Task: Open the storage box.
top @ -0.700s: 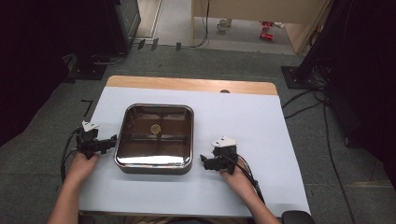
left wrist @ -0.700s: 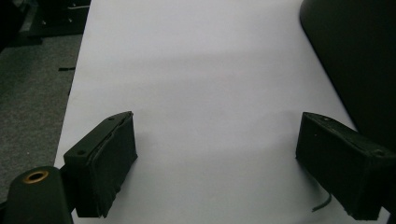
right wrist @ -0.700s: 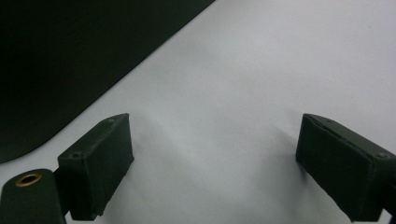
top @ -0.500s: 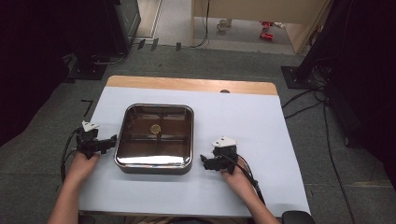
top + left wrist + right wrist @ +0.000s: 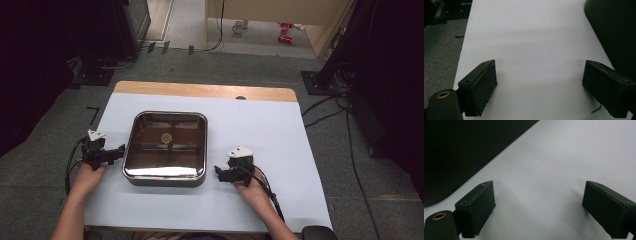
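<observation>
Nearest the person, the right gripper [image 5: 220, 174] rests on the white table cover [image 5: 260, 130], jaws spread wide with nothing between them, and in the right gripper view bare white shows between the two black pads [image 5: 477, 207]. The steel tray [image 5: 166, 176] lies just to its left, a narrow strip of cover separating them. A touch farther up the table, the left gripper [image 5: 119, 151] sits on the other side, jaws likewise parted and empty, their tips almost at the tray's left wall; the left gripper view has that dark wall [image 5: 616, 30] close at its right edge. So the tray sits squarely between the two hands, the left one nearer to it by a hair. It is close to square, its near-to-far sides only slightly the longer, with rounded corners and a small round drain [image 5: 166, 137] in its floor. My read: each hand only needs to travel inward toward the tray's side walls. Farther back is the bare wooden strip [image 5: 200, 90] at the table's far edge.
</observation>
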The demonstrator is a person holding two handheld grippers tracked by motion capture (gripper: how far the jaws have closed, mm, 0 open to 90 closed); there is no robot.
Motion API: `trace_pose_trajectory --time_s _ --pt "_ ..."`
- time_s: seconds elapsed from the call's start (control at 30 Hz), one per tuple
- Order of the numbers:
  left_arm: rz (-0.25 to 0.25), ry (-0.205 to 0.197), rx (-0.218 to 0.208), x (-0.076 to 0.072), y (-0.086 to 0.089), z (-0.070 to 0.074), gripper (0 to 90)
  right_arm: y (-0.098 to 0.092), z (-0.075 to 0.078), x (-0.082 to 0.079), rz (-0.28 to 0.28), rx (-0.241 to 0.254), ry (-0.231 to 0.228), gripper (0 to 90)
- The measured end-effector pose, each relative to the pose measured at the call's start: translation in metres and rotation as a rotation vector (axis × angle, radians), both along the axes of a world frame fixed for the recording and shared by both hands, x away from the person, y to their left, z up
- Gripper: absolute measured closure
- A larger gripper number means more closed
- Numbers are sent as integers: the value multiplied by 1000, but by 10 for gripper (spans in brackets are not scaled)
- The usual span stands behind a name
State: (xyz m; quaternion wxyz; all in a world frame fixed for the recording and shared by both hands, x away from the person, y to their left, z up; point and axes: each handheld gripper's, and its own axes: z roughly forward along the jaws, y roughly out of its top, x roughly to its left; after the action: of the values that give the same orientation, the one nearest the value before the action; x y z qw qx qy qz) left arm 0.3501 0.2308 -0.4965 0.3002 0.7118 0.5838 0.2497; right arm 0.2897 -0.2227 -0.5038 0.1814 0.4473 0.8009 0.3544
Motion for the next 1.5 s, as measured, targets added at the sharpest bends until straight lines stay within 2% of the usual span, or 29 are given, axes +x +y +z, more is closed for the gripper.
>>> trace_pose_trajectory --time_s 0.8,0.93,1.0,1.2,1.5 --pt "0 1 0 0 0 0 121 1 2 1 -3 -8 11 121" --pt "-1 1 0 0 0 0 121 2 5 2 2 -22 35 156" --pt "-1 1 0 0 0 0 121 1 9 3 6 -4 59 212" --pt "-1 1 1 0 0 0 121 -1 16 4 34 37 96 236" --pt "-1 1 1 0 0 0 121 0 35 0 80 52 90 258"
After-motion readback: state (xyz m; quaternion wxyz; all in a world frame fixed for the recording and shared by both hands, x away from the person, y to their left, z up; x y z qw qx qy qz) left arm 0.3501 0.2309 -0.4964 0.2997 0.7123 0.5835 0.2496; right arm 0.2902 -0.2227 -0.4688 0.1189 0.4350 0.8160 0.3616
